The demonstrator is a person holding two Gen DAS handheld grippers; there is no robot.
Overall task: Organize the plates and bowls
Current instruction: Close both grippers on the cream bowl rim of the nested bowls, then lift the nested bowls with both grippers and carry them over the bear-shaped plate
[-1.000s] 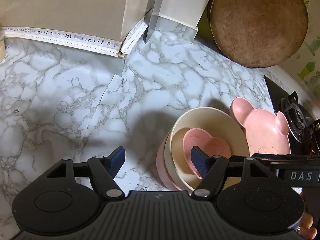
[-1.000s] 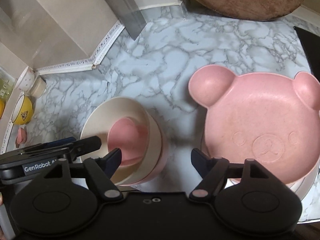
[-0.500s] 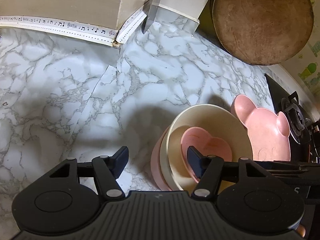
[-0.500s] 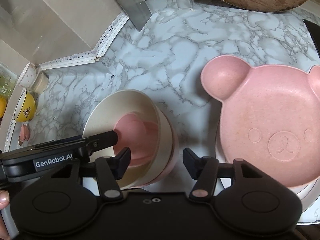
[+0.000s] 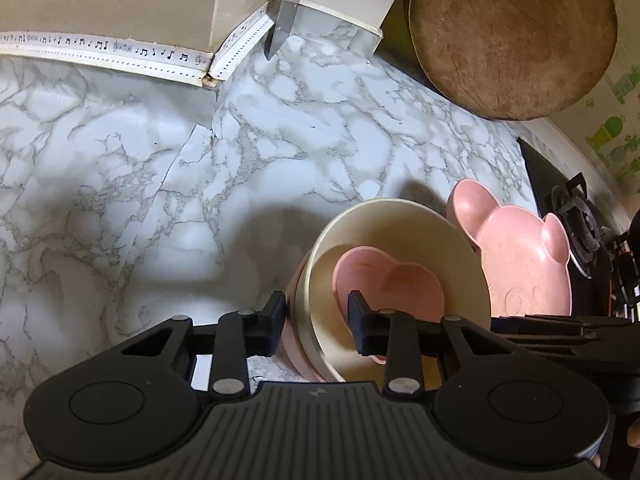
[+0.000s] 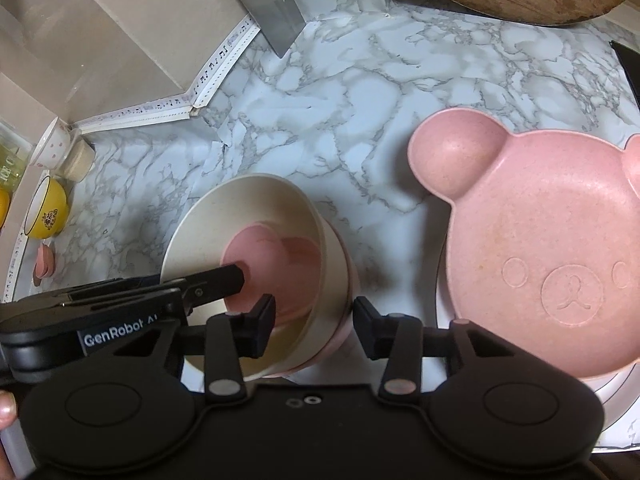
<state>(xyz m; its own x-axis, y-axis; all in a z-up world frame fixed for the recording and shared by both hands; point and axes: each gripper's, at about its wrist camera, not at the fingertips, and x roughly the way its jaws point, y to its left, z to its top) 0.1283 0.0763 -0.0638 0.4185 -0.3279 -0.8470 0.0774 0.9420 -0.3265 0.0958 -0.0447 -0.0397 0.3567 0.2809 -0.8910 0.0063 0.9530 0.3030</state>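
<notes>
A cream bowl (image 5: 400, 240) (image 6: 248, 208) sits nested in a pink bowl (image 5: 294, 320) on the marble counter, with a small pink heart dish (image 5: 388, 284) (image 6: 276, 264) inside it. My left gripper (image 5: 317, 322) straddles the stack's near rim, one finger outside, one inside by the heart dish, jaws partly closed. My right gripper (image 6: 315, 326) straddles the stack's right rim, jaws partly closed. A pink bear-shaped plate (image 6: 540, 256) (image 5: 516, 256) rests on a white plate (image 6: 616, 400) to the right.
A round wooden board (image 5: 512, 36) leans at the back right. A gas stove (image 5: 580, 224) is at the far right. A yellow bowl (image 6: 46, 208) and small cups (image 6: 60, 152) stand at the left edge. A metal blade (image 6: 268, 8) hangs near the wall corner.
Both grippers have moved in on the bowl stack and narrowed their jaws around its rim. The bear plate has not moved.
</notes>
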